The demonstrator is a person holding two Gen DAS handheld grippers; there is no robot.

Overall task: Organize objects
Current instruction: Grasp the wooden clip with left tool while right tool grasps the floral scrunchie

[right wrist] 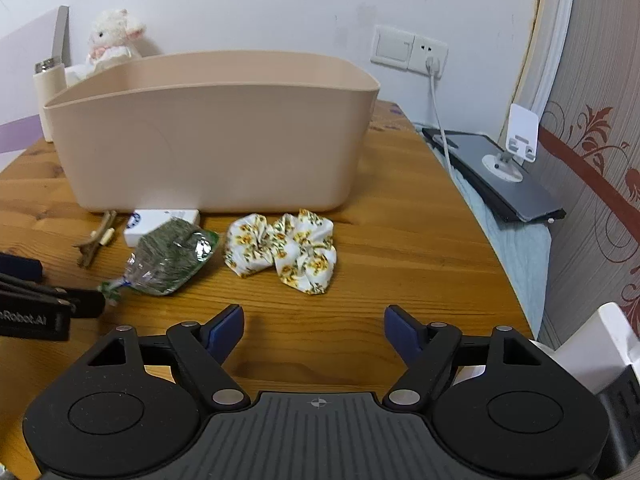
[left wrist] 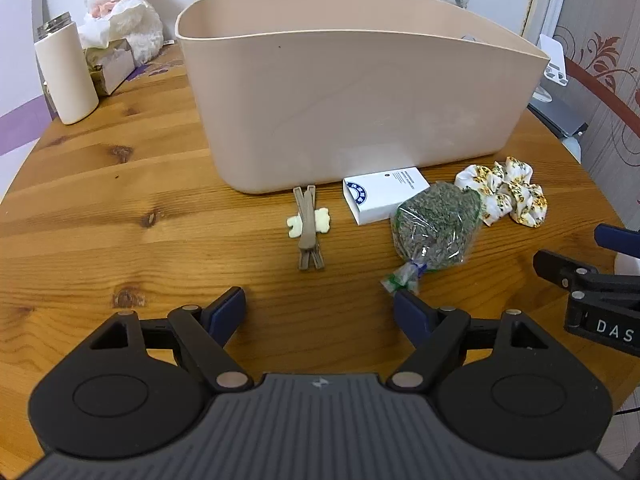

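A beige plastic bin (left wrist: 360, 112) stands on the round wooden table (left wrist: 120, 200); it also shows in the right wrist view (right wrist: 212, 140). In front of it lie a brown hair clip with a cream charm (left wrist: 309, 226), a white box (left wrist: 384, 194), a clear bag of green dried herbs (left wrist: 436, 228) and a floral scrunchie (left wrist: 506, 190). The right wrist view shows the clip (right wrist: 96, 238), box (right wrist: 160, 224), bag (right wrist: 168, 258) and scrunchie (right wrist: 282, 254). My left gripper (left wrist: 320, 306) is open and empty, near the bag's tied end. My right gripper (right wrist: 314, 326) is open and empty, just short of the scrunchie.
A white bottle (left wrist: 68, 74), a tissue box (left wrist: 112, 62) and a plush lamb (left wrist: 124, 8) stand at the back left. A dark tablet with a white phone stand (right wrist: 516, 148) lies off the table's right edge, by a wall socket (right wrist: 428, 54).
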